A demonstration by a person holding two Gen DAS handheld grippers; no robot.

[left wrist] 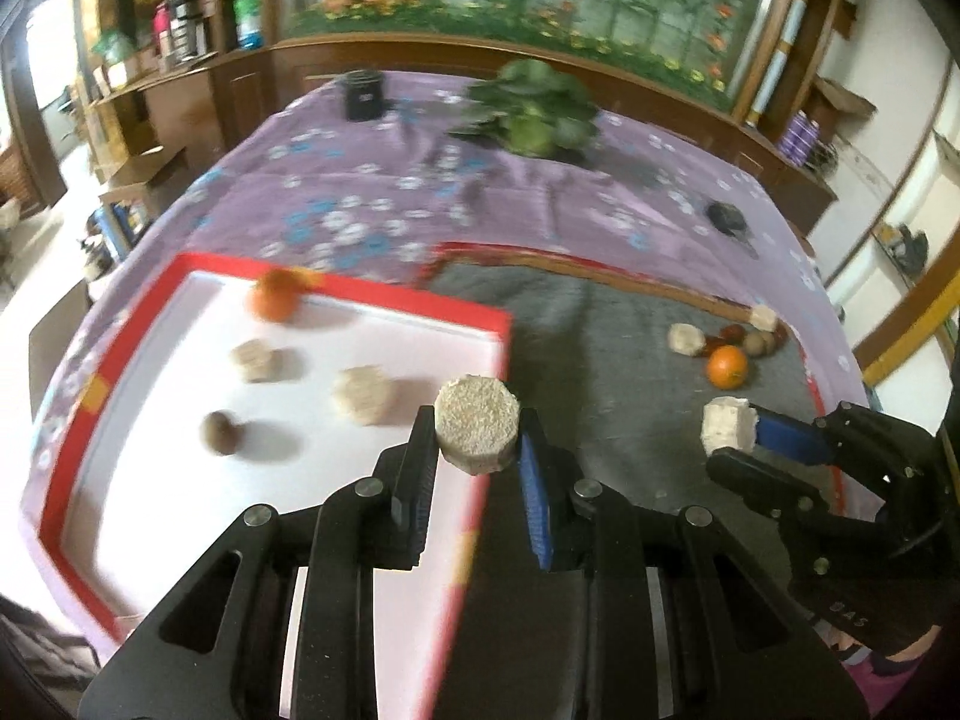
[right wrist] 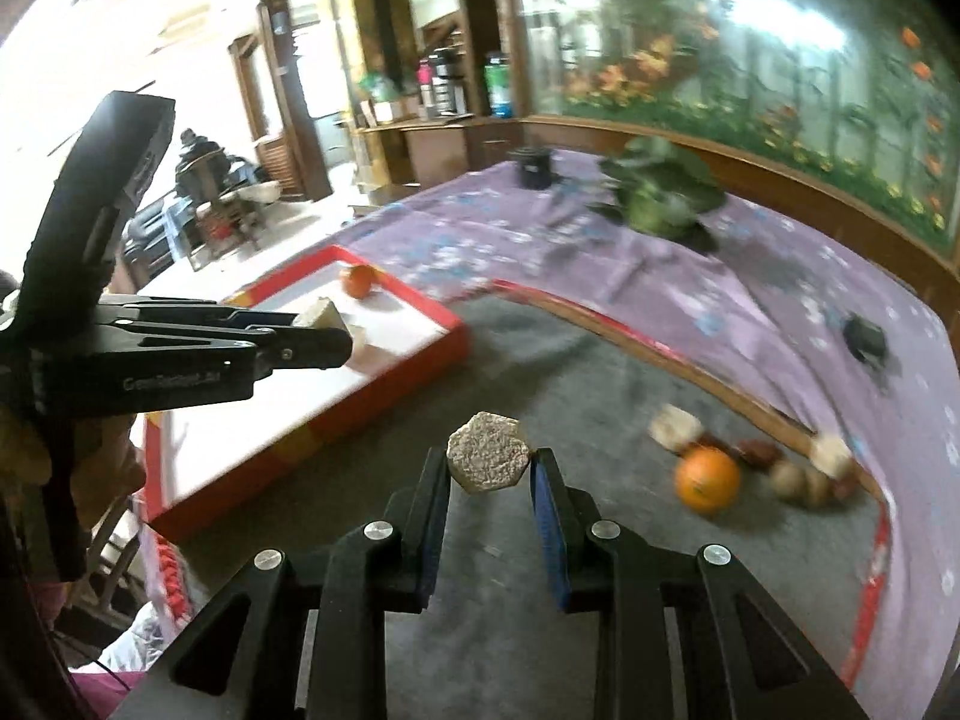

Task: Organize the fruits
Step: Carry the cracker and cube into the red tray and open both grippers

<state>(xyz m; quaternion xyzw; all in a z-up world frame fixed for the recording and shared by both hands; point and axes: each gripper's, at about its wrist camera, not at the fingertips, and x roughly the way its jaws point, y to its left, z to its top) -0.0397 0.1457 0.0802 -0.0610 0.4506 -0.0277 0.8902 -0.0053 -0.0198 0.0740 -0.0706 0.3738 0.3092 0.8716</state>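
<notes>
While both tools grip beige cakes point(left wrist: 477, 423), oranges point(left wrist: 727, 366) lie apart.

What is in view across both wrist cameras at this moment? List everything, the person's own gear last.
Tray: one, red rim, white floor, left on the table.
Orange in tray: one, far corner.
Beige pucks in tray: two, mid-tray.
Brown round fruit in tray: one, near side.
Grey mat: one, red-edged, right of the tray.
Orange on mat: one, beside a cluster of small brown and dark red fruits.
Beige pucks on mat: two, by that cluster.
Tablecloth: purple, floral.
Plant: one, green, far side.
Black jar: one, far side.
Left gripper: shut on held left puck.
Right gripper: shut on held right puck.
</notes>
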